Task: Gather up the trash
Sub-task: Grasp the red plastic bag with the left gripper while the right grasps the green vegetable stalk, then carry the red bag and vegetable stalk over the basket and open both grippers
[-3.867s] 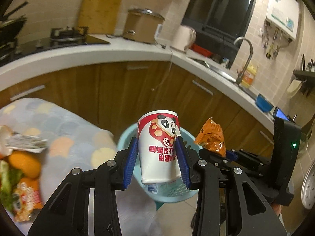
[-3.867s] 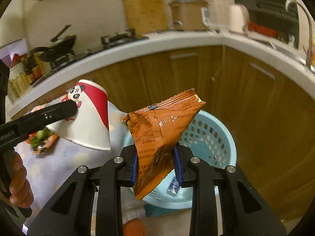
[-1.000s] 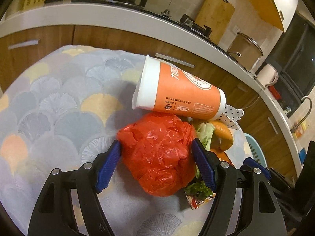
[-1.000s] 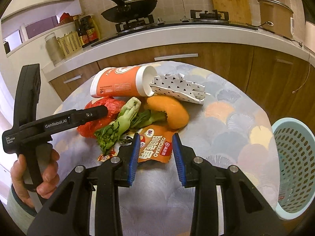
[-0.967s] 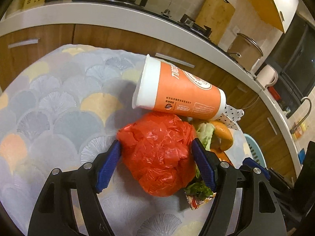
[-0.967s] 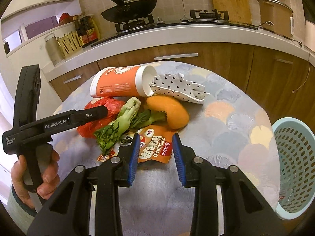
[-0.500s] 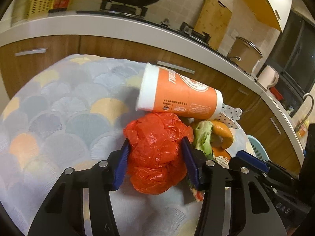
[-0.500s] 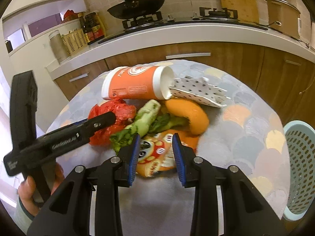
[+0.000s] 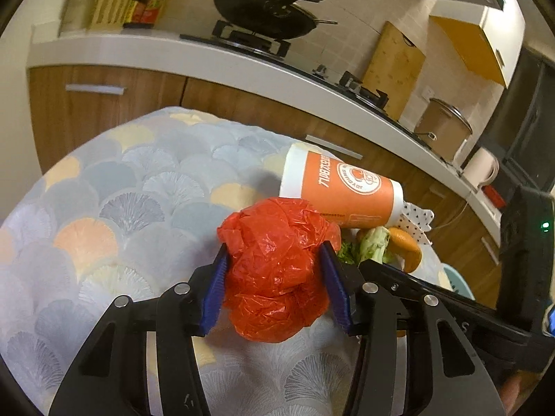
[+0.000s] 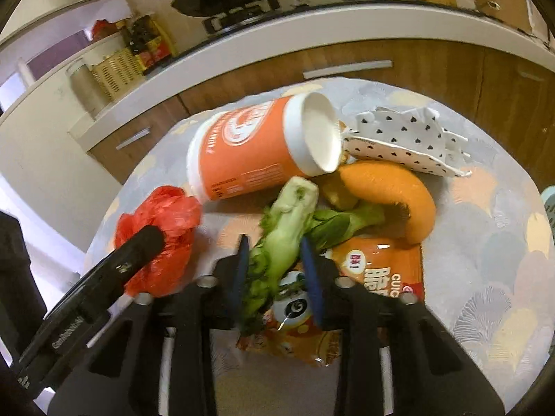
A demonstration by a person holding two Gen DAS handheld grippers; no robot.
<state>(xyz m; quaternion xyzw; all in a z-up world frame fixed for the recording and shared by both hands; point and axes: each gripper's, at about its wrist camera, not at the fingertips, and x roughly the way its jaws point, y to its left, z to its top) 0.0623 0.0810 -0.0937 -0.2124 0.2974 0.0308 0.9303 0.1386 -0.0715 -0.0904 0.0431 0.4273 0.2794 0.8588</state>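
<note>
My left gripper is shut on a crumpled red plastic bag, both blue pads pressed into its sides just above the patterned tablecloth. The right wrist view shows the same bag with a left finger across it. My right gripper is closing around a green vegetable stalk; the stalk lies between the jaws, with a gap still showing at the right pad. Under the stalk lies an orange snack packet. An orange paper cup lies on its side behind.
An orange curved peel and a dotted white paper lie beside the cup. A light blue basket stands past the table's right edge. Wooden cabinets and a white counter with a wok curve behind the table.
The left jaws have closed onto the red bag, squeezing it narrower. The right gripper has shifted left from the snack packet to the vegetable stalk, and its jaws have narrowed.
</note>
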